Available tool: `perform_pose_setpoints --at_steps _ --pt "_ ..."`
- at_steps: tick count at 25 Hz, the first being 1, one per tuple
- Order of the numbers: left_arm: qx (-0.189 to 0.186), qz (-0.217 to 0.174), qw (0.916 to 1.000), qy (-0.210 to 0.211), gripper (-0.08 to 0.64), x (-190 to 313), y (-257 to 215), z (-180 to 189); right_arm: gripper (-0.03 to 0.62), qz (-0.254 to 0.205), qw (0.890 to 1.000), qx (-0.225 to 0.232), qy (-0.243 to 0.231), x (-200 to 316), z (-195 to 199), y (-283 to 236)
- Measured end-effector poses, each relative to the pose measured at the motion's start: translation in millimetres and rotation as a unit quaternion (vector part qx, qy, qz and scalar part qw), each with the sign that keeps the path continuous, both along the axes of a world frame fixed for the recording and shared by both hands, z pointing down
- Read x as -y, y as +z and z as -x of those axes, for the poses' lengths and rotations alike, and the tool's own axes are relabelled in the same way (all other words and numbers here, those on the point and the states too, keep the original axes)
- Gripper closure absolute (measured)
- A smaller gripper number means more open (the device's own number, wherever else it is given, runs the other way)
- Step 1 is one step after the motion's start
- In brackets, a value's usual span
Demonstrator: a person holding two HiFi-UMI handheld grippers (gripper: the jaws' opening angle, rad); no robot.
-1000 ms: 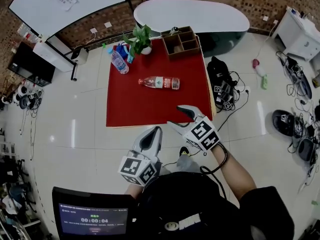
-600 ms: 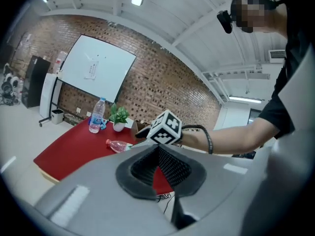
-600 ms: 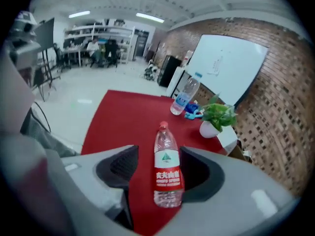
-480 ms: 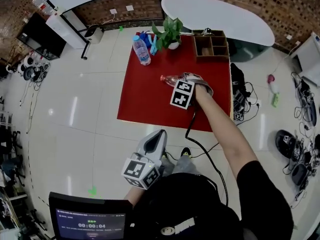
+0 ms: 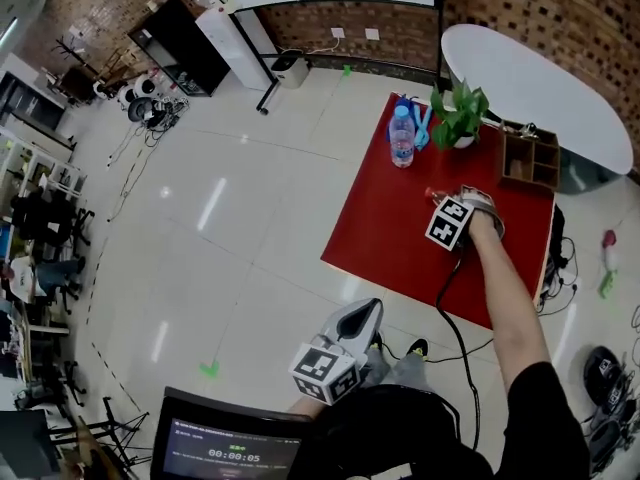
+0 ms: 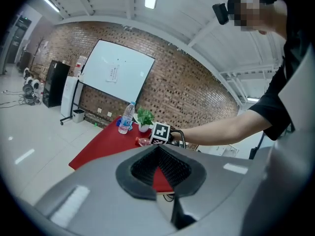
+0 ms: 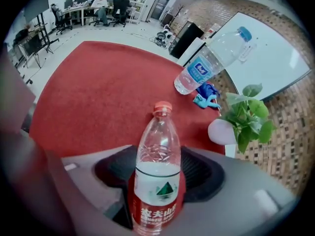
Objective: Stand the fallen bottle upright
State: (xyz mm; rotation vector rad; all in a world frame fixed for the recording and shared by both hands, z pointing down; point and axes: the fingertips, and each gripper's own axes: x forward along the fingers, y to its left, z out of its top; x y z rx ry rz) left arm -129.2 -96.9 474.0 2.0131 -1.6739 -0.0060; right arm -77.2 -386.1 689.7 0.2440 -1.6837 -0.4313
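Note:
The fallen bottle (image 7: 157, 176), clear with a red cap and a red-and-white label, lies on its side on the red table (image 5: 380, 218). In the head view only its cap end (image 5: 434, 194) shows past my right gripper (image 5: 464, 200). That gripper points steeply down over the bottle. Its jaws are opening, and the bottle's body lies between them without a clear squeeze. My left gripper (image 5: 362, 313) hangs close to my body, off the table, with its tips together and nothing in them (image 6: 157, 149).
An upright blue-capped bottle (image 5: 402, 136), a blue toy (image 5: 420, 123) and a potted plant (image 5: 460, 118) stand at the table's far edge. A wooden organiser (image 5: 530, 160) sits at the far right corner. Behind it is a white oval table (image 5: 540, 98).
My right gripper swung out from near my body to the fallen bottle and tipped downward over it. The head view turned, so the table now sits at the right.

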Motion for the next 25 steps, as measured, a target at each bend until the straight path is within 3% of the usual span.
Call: perform_pose_setpoints --at_steps 2,4,6,7,8,9,11,12,13,14,15,19,25 --pt "0.002 -0.005 1.0000 0.005 0.554 -3.7 -6.7 4.4 0.318 -0.003 1.000 -0.008 -0.006 -4.7 2.0 -7.5" --pt "0.003 -0.009 0.9999 0.005 0.554 -8.3 -13.8 10.0 0.318 -0.007 1.000 0.027 -0.005 -13.0 14.1 -23.9" --pt "0.004 -0.011 0.9999 0.004 0.554 -6.3 -18.0 13.2 0.318 -0.011 0.992 0.126 0.025 -16.2 30.0 -59.0" --pt "0.005 -0.013 0.9999 0.007 0.554 -2.5 -17.9 11.8 0.318 -0.005 0.979 0.196 0.053 -16.0 33.2 -81.9" --pt "0.005 -0.015 0.9998 0.013 0.554 2.2 -16.7 8.2 0.318 0.009 0.957 0.276 0.088 -15.8 30.7 -104.3" --pt "0.004 -0.016 0.9997 0.020 0.554 6.7 -15.1 3.0 0.318 0.029 0.925 0.356 0.127 -16.1 22.6 -123.2" --pt "0.000 -0.018 0.9992 0.035 0.554 14.0 -12.7 -8.3 0.318 0.072 0.849 0.487 0.195 -22.4 -3.1 -145.9" --pt "-0.001 -0.019 0.9989 0.043 0.554 16.7 -12.4 -13.1 0.318 0.086 0.818 0.527 0.215 -28.9 -15.5 -149.4" --pt "-0.002 -0.021 0.9985 0.050 0.554 18.7 -12.7 -17.4 0.318 0.089 0.798 0.553 0.221 -37.1 -25.1 -149.5" --pt "-0.002 -0.022 0.9981 0.057 0.554 20.0 -13.0 -21.4 0.318 0.081 0.789 0.569 0.216 -46.4 -31.9 -148.3" --pt "-0.001 -0.023 0.9977 0.063 0.554 20.6 -13.2 -25.1 0.318 0.067 0.788 0.577 0.203 -55.8 -36.4 -147.4" --pt "-0.003 -0.022 0.9966 0.079 0.554 17.3 -10.2 -36.1 0.318 0.014 0.806 0.572 0.156 -88.6 -46.6 -145.0" --pt "0.000 -0.020 0.9955 0.093 0.554 9.1 -7.7 -42.8 0.318 -0.005 0.804 0.574 0.159 -105.3 -58.6 -147.3"
